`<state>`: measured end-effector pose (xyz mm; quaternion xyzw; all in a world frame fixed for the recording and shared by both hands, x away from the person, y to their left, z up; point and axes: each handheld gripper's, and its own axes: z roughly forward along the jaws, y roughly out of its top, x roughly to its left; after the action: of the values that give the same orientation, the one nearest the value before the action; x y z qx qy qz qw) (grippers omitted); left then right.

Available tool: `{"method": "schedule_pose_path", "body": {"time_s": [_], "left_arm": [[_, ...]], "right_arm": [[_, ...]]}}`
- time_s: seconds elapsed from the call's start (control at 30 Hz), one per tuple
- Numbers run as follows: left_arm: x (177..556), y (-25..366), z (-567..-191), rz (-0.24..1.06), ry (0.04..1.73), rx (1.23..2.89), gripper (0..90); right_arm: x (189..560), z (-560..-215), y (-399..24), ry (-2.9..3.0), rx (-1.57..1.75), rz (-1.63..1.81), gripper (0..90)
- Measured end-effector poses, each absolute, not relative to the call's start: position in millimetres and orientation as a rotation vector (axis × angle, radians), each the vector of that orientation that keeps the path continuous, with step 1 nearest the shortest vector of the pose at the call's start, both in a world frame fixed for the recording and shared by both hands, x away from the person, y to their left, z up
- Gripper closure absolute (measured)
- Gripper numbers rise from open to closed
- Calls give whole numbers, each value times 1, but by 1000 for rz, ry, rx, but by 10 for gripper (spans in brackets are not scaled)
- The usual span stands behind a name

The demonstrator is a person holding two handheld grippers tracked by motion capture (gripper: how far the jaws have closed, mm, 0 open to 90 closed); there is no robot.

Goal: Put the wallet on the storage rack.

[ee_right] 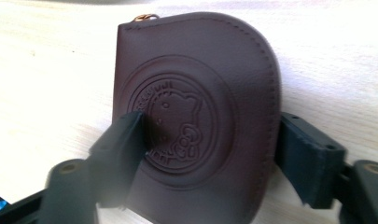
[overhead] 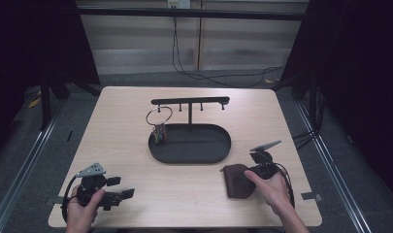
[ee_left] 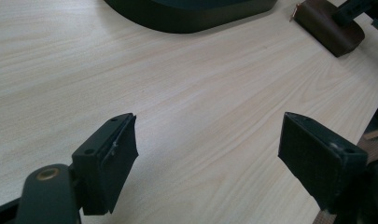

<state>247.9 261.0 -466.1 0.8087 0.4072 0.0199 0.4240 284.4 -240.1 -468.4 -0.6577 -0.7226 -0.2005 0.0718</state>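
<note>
From above, my right gripper (overhead: pixel 251 171) sits on the brown pouch (overhead: pixel 235 180), left gripper (overhead: pixel 120 187) apart. Along my left gripper (ee_left: pixel 207 154), jaws gape over bare table (ee_left: pixel 186 93). Between my right gripper's (ee_right: pixel 210 149) spread jaws lies the pouch (ee_right: pixel 200 116), one jaw overlapping it.

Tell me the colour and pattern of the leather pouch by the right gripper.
Dark brown leather pouch, stitched edge, embossed round cartoon-cat emblem; clearest in the right gripper view.

A tray (overhead: pixel 218 151) sits mid-table (overhead: pixel 126 136), a pouch (overhead: pixel 235 180) nearer and to its right, a stand (overhead: pixel 189 101) rising from it.
</note>
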Motion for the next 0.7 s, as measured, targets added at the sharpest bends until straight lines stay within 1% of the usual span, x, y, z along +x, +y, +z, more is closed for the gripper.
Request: {"method": "schedule_pose_path", "body": {"time_s": [0.03, 0.07, 0.23, 0.3, 0.5, 0.63, 0.7], "left_arm": [[247, 259, -465, 72, 1002, 2048, 192], [247, 259, -465, 56, 997, 2043, 193], [247, 259, -466, 50, 1001, 2043, 193], [248, 260, -466, 48, 1002, 2039, 193], [247, 260, -466, 51, 999, 2045, 193], [246, 258, -466, 38, 997, 2045, 193], [247, 258, -466, 29, 995, 2049, 193]], "right_arm": [[283, -464, -244, -2158, -1983, -643, 509], [283, -462, -246, -2149, -1994, -671, 539], [286, -463, -248, -2144, -1978, -655, 550], [287, -460, -249, -2134, -1983, -644, 625], [289, -453, -249, -2172, -1944, -639, 678], [289, -445, -249, -2205, -1932, -649, 745], [289, -440, -247, -2231, -1912, -637, 753]]}}
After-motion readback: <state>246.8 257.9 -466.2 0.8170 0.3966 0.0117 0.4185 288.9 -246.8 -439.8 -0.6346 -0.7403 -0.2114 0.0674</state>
